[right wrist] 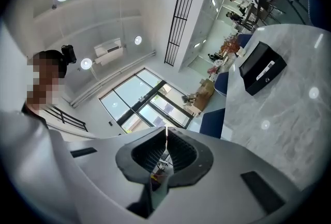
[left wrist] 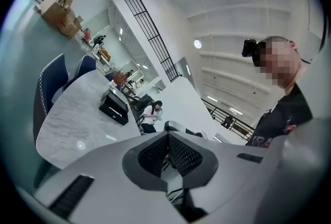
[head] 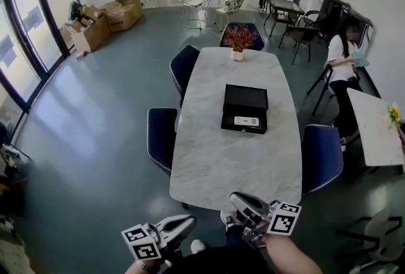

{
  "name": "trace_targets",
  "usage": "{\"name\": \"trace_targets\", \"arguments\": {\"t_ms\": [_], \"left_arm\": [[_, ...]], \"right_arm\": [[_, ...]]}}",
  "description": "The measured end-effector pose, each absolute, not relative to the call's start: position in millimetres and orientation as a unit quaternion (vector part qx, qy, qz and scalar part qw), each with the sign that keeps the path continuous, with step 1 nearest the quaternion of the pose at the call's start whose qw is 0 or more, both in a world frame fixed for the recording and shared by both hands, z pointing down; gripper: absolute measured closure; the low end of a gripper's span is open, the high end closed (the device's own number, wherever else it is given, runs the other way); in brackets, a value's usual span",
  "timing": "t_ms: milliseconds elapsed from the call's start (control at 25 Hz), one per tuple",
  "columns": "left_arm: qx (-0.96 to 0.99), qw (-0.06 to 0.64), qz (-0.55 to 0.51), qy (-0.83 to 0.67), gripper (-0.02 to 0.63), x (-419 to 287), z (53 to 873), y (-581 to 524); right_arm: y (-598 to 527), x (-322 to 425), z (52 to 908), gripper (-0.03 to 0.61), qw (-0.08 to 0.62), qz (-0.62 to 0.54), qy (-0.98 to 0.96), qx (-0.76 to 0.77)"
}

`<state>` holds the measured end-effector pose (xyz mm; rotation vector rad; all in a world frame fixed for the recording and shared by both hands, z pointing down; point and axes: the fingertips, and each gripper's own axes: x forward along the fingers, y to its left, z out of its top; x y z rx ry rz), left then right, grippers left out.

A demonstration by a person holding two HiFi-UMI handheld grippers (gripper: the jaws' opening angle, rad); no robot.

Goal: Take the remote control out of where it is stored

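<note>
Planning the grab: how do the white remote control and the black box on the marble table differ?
The white remote control is small, slim and pale; the black box is far larger and dark. The remote lies inside it; the box rests on the marble table. Both are rectangular.

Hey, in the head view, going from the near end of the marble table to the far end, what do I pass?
Black box, with the remote control at its near side → potted plant → blue chair at the far end.
</note>
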<state>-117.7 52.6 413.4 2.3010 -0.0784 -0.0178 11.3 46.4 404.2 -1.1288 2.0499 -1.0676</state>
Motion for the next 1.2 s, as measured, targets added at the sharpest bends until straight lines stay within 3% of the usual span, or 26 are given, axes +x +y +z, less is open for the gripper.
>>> {"name": "trace_targets", "arguments": {"t_ms": [720,880,1200], "left_arm": [[0.892,0.428,-0.035,-0.143,0.606,-39,424,-21],[0.887,0.430,-0.037,-0.163,0.607,-36,426,-28],[0.880,0.431,-0.043,-0.196,0.607,-25,434,-29]], "right_arm": [[-127,221,469,0.566,0.098,-0.370,0.799,-0.463],[-159,251,486,0.566,0.019,-0.350,0.806,-0.477],[-220,290,551,0.557,-0.220,-0.285,0.811,-0.461]]}}
